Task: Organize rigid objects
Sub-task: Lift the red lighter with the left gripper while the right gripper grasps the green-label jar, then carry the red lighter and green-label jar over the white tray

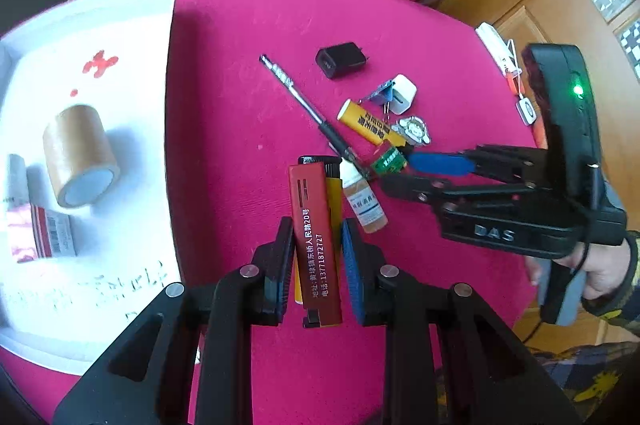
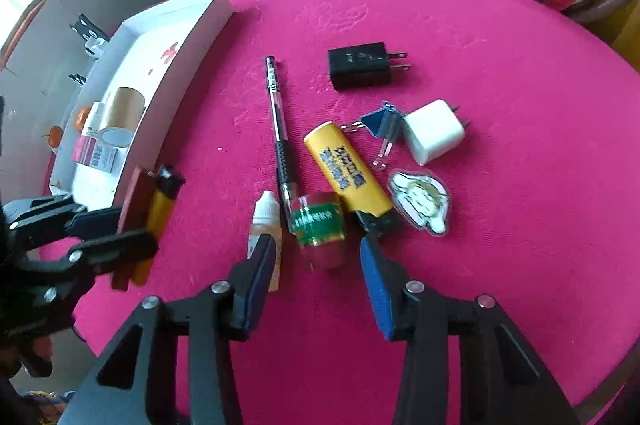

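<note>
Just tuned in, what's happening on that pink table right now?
A person is sorting small items off the pink table toward the white box. The left tool is shut on two lighters, a red and a yellow one, lifted clear. The right tool hangs open around a green-labelled bottle, pads not yet touching it. A pen, two chargers and a third lighter remain.

Three lighters [image 2: 347,169], two chargers [image 2: 362,65], one pen [image 2: 278,125], one dropper bottle [image 2: 266,225].
</note>
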Demonstrator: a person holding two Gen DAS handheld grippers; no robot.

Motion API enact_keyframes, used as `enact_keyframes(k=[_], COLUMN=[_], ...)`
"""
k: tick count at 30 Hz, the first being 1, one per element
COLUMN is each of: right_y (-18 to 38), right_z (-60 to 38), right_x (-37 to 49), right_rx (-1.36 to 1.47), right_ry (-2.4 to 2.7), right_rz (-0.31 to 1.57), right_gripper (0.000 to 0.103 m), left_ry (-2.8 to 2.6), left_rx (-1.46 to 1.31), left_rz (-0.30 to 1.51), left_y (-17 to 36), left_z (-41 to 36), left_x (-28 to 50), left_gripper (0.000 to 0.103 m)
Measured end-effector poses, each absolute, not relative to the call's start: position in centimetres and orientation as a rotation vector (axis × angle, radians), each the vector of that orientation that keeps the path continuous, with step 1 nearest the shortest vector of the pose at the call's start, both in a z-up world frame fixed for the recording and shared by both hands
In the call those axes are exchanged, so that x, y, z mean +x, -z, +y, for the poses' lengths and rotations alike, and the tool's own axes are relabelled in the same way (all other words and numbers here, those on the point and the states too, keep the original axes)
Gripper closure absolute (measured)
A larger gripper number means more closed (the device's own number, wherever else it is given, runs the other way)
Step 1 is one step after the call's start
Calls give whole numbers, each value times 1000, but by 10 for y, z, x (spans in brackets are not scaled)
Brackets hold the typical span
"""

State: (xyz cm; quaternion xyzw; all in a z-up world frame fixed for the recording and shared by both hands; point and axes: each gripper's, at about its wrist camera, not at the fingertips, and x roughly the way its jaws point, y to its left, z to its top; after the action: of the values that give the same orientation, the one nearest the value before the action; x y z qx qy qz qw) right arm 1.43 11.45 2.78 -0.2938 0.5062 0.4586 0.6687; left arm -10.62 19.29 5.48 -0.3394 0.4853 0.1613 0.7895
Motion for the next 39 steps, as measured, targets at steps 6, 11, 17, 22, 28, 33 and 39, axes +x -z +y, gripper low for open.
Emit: enact_keyframes(k=[6,11,17,22,28,33,39], right_y=[-14,-13,-13,-13,-26,-57,-125], right_z=[133,128,109,98,87,64,63], right_x=[8,4,11,16,16,17,-6], right_rx=[-755,-788,-725,-692,-662,-590,-500], right_ry=[-993,-999,-979,-976,-1014,-1061,-1156], right_rz=[1140,1130,1165,1179,1164,1123,941], right_gripper=[60,75,75,75,75,75,75], left_ry=[-353,-354,-360,-407,-353,-350,-378], left_rx=[-753,-755,-769,-705,-607,-603,-524], left_rz=[1125,1144,1138,1161,1139,1098,926], left_y=[-32,-26,-27,-24,-38,-53,-124], left_z=[183,178,177,176,160,160,167], left_x=[-94,-98,-99,-101,-96,-101,-112], left_gripper=[80,80,80,80,87,87,87])
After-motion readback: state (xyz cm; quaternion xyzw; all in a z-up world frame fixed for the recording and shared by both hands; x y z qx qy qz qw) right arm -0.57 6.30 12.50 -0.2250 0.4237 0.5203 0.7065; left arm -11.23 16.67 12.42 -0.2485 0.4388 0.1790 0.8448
